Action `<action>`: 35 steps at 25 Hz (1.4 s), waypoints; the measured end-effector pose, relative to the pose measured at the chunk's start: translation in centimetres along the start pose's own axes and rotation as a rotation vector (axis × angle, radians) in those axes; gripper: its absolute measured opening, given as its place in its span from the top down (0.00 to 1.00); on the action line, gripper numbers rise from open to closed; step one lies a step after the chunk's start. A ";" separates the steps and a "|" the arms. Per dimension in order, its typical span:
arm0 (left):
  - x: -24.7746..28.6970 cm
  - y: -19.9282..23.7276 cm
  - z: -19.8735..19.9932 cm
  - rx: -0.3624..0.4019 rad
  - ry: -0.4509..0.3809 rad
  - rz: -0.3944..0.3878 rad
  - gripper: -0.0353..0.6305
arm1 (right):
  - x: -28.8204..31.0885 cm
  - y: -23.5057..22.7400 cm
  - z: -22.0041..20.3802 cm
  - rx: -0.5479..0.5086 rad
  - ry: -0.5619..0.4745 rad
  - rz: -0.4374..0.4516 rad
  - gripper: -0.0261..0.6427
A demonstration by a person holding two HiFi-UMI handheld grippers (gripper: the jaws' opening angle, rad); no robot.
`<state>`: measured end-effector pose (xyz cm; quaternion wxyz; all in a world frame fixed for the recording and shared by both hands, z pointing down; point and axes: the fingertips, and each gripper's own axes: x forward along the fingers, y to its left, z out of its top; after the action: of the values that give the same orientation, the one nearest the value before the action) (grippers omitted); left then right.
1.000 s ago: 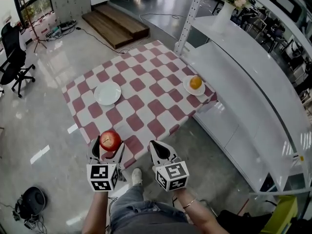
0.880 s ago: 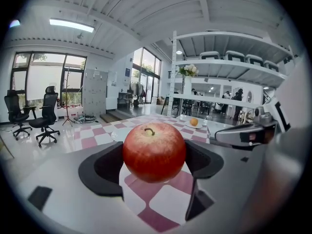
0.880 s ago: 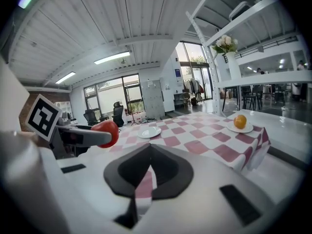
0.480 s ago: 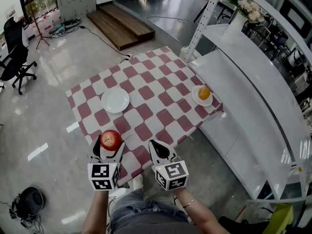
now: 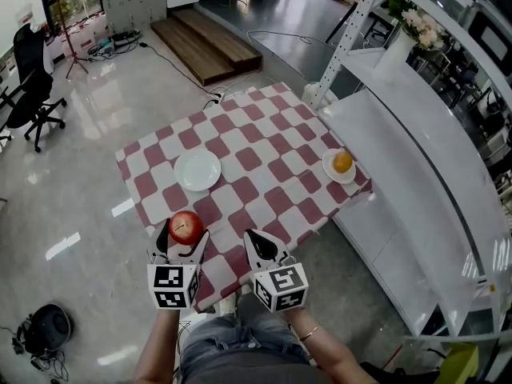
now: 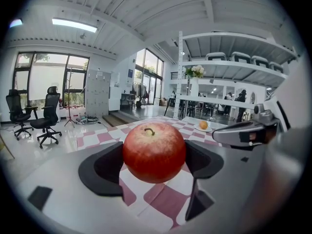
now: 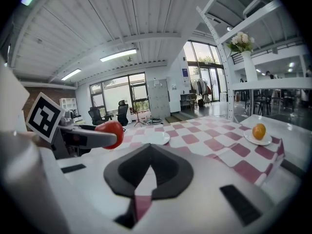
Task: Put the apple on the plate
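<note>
A person stands at the near edge of a table (image 5: 264, 182) covered in a red-and-white checked cloth, with a two-jaw tool in each hand. The left tool (image 5: 180, 242) is clamped on a red apple (image 5: 186, 226), one dark pad pressing each side and the stem pointing up. The right tool (image 5: 266, 250) hangs level beside it, its jaws together with nothing between them.

Over the last second the apple has been carried forward. It now hangs above the cloth just inside the near edge, toward the near left corner, and the gap to the empty white plate (image 5: 198, 170) has narrowed. The grip looks no different from before. This reads as the carry being well under way, with the setting down not yet begun.

The empty plate lies toward the left edge of the table, and only bare cloth lies between it and the apple, so the way forward looks open. A second plate (image 5: 330, 169), holding an orange (image 5: 342, 162), sits at the right edge, well apart from that path. White shelving (image 5: 400, 158) crowds the table's right side. The floor to the left is open, with an office chair (image 5: 32, 78) far off.
</note>
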<state>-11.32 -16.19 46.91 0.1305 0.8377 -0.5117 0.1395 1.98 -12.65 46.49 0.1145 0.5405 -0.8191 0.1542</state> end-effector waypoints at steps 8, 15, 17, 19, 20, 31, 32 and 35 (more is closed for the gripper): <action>3.0 0.7 1.0 -0.003 0.002 0.020 0.37 | 2.5 -1.3 1.2 -0.012 -0.002 0.027 0.94; 6.2 1.9 2.7 -0.006 0.003 0.044 0.37 | 6.1 -2.5 2.1 -0.029 0.020 0.076 0.94; 7.2 2.5 3.2 -0.008 0.000 0.055 0.37 | 7.2 -2.8 2.5 -0.035 0.024 0.092 0.94; 8.3 3.2 3.6 -0.011 -0.005 0.069 0.37 | 8.3 -3.0 2.8 -0.040 0.026 0.109 0.94; 8.8 3.5 3.7 -0.011 -0.005 0.075 0.37 | 8.8 -3.2 3.0 -0.042 0.026 0.118 0.94; 14.6 5.1 4.2 0.000 0.031 0.096 0.37 | 13.2 -5.1 4.4 -0.048 0.051 0.177 0.94; 15.1 5.2 4.1 -0.003 0.034 0.098 0.37 | 13.6 -5.2 4.5 -0.047 0.052 0.180 0.94; 16.6 5.5 3.8 -0.006 0.044 0.107 0.37 | 14.6 -5.7 4.8 -0.046 0.056 0.185 0.94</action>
<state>-8.62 -33.63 49.95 0.1363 0.8056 -0.5531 0.1630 1.48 -28.99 47.99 0.1349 0.4553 -0.8654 0.1601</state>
